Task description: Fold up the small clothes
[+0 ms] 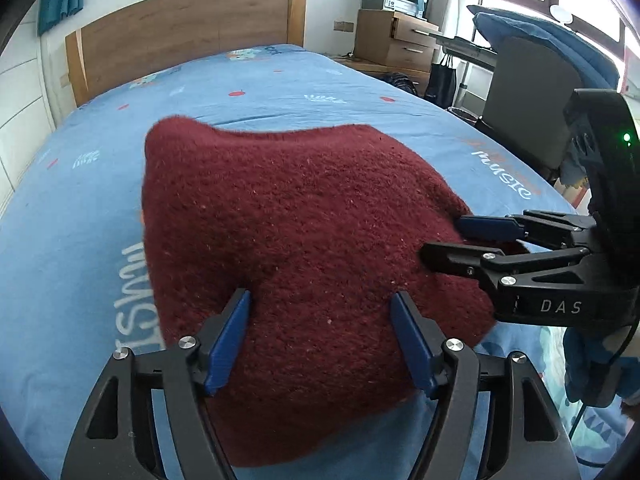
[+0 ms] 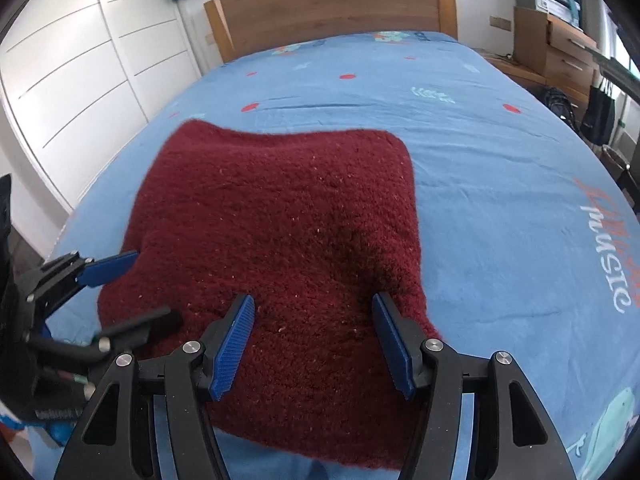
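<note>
A dark red knitted garment [image 1: 288, 248] lies folded into a rough rectangle on the blue bed sheet [image 1: 100, 200]; it also shows in the right wrist view [image 2: 288, 232]. My left gripper [image 1: 322, 300] is open, its blue pads [image 1: 228, 340] spread over the garment's near part, holding nothing. My right gripper [image 2: 314, 304] is open over the garment's near right part, holding nothing. The right gripper also shows in the left wrist view [image 1: 444, 240] at the garment's right edge. The left gripper shows in the right wrist view [image 2: 136, 284] at the garment's left edge.
The bed has a wooden headboard [image 1: 180, 36] at the far end. White wardrobe doors [image 2: 80, 72] stand to the left. A wooden drawer unit [image 1: 396, 40], a chair with blue fabric [image 1: 532, 60] and bags stand to the right of the bed.
</note>
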Tool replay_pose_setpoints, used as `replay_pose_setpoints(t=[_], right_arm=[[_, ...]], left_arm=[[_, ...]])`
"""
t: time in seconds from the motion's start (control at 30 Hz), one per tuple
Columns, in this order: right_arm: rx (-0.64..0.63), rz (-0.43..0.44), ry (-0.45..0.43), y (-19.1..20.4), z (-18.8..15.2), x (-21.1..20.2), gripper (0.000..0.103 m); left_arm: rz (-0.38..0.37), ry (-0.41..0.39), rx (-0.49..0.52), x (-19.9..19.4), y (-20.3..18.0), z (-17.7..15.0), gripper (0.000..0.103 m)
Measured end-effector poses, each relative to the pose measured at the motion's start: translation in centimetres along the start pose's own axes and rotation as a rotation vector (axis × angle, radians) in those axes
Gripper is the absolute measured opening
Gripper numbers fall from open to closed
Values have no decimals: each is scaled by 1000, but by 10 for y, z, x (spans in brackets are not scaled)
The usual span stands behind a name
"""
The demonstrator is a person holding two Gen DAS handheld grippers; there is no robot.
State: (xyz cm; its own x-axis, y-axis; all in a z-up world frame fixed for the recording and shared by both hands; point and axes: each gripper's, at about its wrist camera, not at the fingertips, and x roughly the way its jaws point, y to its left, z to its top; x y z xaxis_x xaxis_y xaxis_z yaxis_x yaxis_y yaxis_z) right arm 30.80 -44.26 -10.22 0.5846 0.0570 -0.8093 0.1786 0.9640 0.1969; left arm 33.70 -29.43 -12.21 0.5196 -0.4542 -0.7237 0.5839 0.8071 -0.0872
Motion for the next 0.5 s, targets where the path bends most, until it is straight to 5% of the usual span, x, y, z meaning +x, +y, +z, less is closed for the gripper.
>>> replay_pose_setpoints(t=[0.17, 0.5], right_arm=[[-72, -44, 2, 5, -13, 1, 64], [-134, -50, -36, 32, 14, -19, 66]], left_arm=[[6, 7, 28, -7, -1, 0, 65], [96, -54, -1, -23, 21, 18, 65]])
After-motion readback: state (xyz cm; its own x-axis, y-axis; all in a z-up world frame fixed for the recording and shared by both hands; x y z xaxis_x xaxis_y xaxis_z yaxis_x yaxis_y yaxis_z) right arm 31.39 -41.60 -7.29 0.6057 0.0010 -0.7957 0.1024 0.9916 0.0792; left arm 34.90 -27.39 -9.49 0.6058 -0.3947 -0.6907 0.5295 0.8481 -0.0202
